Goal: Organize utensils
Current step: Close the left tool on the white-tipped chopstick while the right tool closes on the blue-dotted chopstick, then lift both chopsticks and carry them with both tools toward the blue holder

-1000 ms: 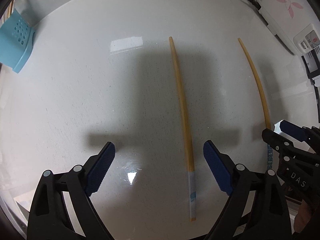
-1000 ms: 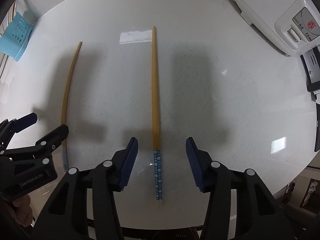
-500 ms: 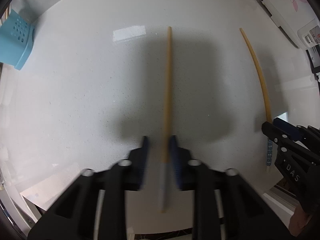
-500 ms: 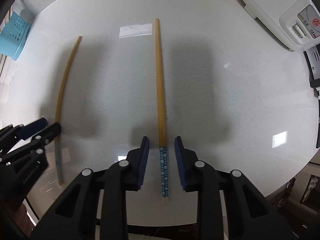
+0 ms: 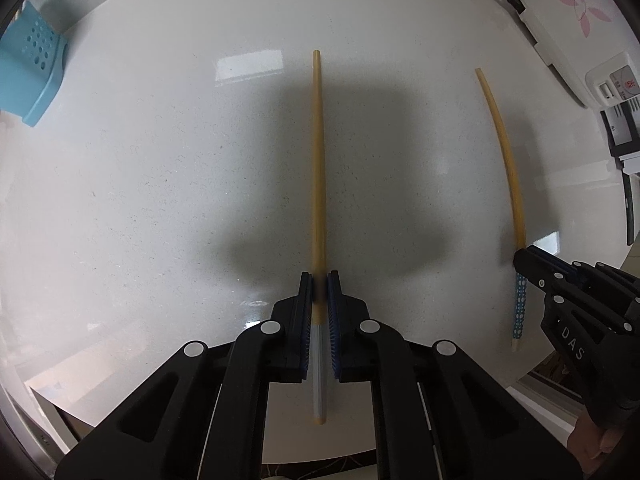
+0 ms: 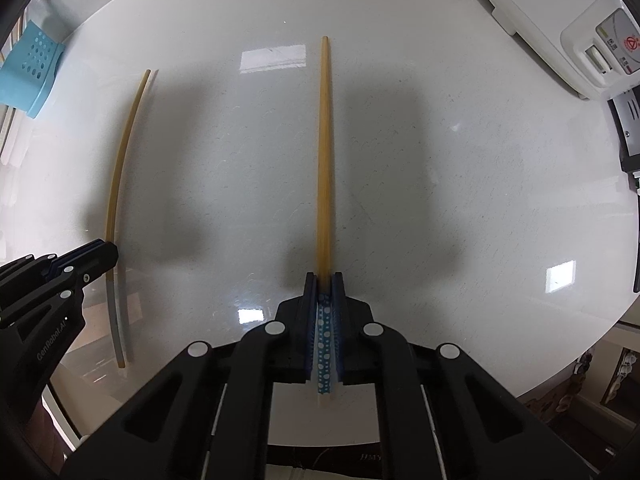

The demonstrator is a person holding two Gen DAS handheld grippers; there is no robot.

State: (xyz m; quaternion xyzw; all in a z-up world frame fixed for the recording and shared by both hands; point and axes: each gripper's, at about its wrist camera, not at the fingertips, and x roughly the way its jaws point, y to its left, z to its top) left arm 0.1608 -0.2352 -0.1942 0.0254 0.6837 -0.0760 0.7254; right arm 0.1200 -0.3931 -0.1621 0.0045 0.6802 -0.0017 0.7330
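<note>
Chopsticks are both caught now: left gripper (image 5: 320, 286) has just clamped the plain-ended one (image 5: 318, 160), right gripper (image 6: 325, 286) the dotted one (image 6: 324, 152) (lifting toward the blue holder (image 6: 30, 68) seems next).

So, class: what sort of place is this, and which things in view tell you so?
Probably a home kitchen or dining spot: two chopsticks lie on a white round table, with a blue perforated utensil holder and a white countertop appliance at its edges.

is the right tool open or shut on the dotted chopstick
Shut on it. In the right wrist view the right tool has its blue pads pressed against both sides of the dotted chopstick near its blue patterned end.
</note>
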